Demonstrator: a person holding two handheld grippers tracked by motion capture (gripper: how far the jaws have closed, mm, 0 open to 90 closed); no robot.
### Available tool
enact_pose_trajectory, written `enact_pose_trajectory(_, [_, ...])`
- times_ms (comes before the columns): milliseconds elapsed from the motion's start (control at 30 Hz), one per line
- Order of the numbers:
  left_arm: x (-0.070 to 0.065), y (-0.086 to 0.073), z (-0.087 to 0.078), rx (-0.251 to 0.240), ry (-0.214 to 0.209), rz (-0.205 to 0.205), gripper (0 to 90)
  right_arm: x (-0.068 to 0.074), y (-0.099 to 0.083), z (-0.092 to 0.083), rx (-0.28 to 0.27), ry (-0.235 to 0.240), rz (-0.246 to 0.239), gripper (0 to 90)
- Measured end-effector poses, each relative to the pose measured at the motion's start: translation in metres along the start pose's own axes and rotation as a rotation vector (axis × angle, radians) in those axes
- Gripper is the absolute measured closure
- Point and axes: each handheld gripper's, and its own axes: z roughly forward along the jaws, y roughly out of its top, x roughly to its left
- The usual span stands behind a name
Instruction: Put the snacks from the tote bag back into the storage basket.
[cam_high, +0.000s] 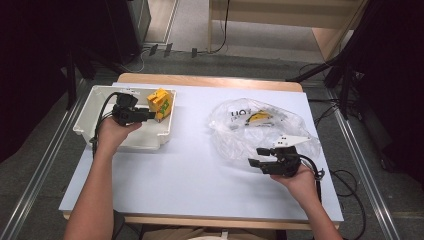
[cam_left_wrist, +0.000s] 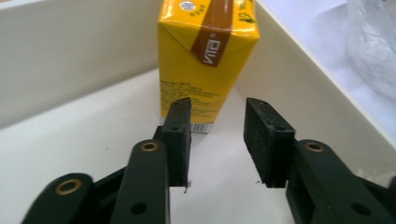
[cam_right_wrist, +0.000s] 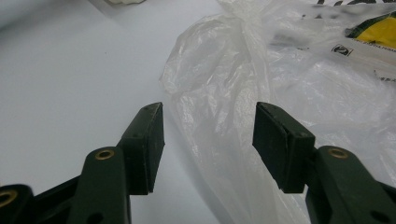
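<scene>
Carton (cam_left_wrist: 205, 60): yellow drink carton, brown stripe on top, standing upright in the white bin (cam_high: 90, 112), near its right wall. Bin sits at the table's (cam_high: 190, 170) far left.

My left tool (cam_left_wrist: 217, 140): inside the bin, just short of the carton, jaws partly apart, nothing between them, pads clear of the carton.

Bag (cam_right_wrist: 280, 84): clear plastic, crumpled, lying on the table's right half, well apart from the bin; a yellow item shows through it.

My right tool (cam_right_wrist: 210, 144): at the bag's near edge, jaws apart, a fold of bag between them; the pads are not pressing on it.
</scene>
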Motion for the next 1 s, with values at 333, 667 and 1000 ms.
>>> enact_pose_trajectory(333, [-0.012, 0.002, 0.013, 0.006, -0.049, 0.027, 88.9, 0.000, 0.001, 0.001, -0.003, -0.003, 0.000, 44.9])
enact_pose_trajectory(667, [-0.017, 0.003, 0.027, -0.003, -0.039, 0.027, 90.0, 0.001, 0.001, 0.001, -0.003, -0.001, -0.003, 45.2])
enact_pose_trajectory(1000, [-0.010, 0.002, 0.035, -0.005, -0.024, 0.014, 90.0, 0.000, -0.001, -0.002, -0.007, -0.006, 0.001, 45.4])
